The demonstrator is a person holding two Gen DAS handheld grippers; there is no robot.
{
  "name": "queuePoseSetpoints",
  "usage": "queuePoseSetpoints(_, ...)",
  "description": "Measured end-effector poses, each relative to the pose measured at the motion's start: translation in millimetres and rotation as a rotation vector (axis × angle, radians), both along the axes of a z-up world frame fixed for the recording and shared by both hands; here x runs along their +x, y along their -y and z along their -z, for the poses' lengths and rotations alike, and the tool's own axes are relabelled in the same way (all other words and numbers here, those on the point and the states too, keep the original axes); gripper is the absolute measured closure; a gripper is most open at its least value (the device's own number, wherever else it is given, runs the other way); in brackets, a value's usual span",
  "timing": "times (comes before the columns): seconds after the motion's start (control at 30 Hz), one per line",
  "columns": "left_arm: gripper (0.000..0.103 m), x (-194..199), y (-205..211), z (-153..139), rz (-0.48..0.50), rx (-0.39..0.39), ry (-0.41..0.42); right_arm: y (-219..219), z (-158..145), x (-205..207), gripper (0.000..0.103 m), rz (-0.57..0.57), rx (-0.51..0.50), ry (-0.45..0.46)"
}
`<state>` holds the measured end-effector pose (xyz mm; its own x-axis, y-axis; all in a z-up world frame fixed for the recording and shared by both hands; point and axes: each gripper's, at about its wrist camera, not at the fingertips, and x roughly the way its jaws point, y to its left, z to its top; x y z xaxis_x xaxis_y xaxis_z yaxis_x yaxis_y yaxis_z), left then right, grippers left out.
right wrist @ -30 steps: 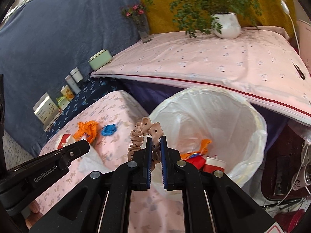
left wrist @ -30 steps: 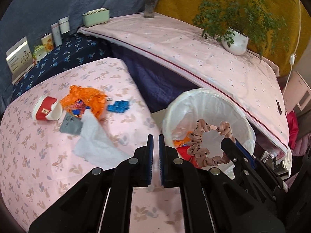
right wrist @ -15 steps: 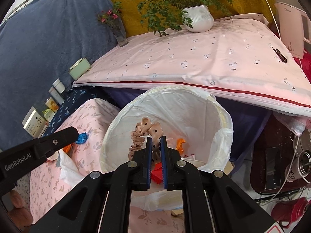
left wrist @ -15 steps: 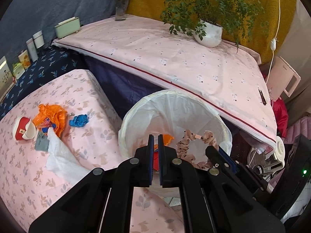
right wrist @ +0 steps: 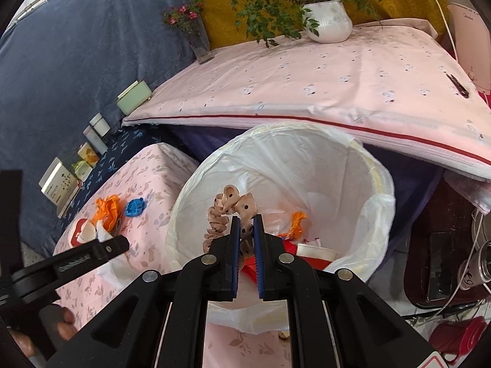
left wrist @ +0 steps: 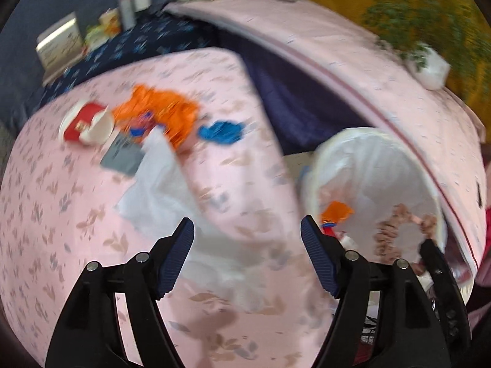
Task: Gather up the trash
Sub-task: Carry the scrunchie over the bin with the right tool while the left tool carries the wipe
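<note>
Dangling over the bin (right wrist: 373, 184) at frame centre, the scrunchie (right wrist: 228, 214) is pinched between the nearly closed fingers of the right gripper (right wrist: 245, 225). The left gripper (left wrist: 247, 233), low in its own frame, has just been opening; its jaws stand wide with nothing between them, above the pink table (left wrist: 46, 214). A tissue (left wrist: 156, 190) lies just beyond it; orange wrapper (left wrist: 162, 113) and red cup (left wrist: 89, 122) sit upper left.

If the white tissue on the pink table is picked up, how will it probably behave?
The white tissue lies crumpled and spread thin on the pink table, so it probably is very light and floppy. It will likely hang and fold when lifted. It looks soft, so it should neither roll nor slip.
</note>
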<state>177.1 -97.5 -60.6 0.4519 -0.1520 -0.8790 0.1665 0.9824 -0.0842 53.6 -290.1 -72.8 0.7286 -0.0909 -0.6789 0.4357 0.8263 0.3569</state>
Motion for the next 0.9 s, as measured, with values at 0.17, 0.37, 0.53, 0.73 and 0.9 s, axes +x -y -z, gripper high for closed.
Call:
queuePoseSetpoints(0.17,0.035,19,-16,27,-0.067,0.040,-0.048,-10,5,10,0.094,-0.032,0.000,-0.014)
queuePoseSetpoints(0.37,0.068,27,-17,42,-0.055,0.068,-0.062,-19,8,18,0.094,-0.052,-0.009,-0.029)
queuePoseSetpoints(0.53,0.098,22,-11,33,0.001,0.017,-0.070,-19,8,19,0.094,-0.049,-0.008,-0.028)
queuePoseSetpoints(0.73,0.098,1,13,-1,0.088,-0.026,-0.002,-14,0,15,0.094,-0.034,-0.016,-0.007)
queuePoseSetpoints(0.9,0.098,-14,40,-26,0.174,-0.053,0.048,-5,-8,8,0.094,-0.008,-0.021,0.009)
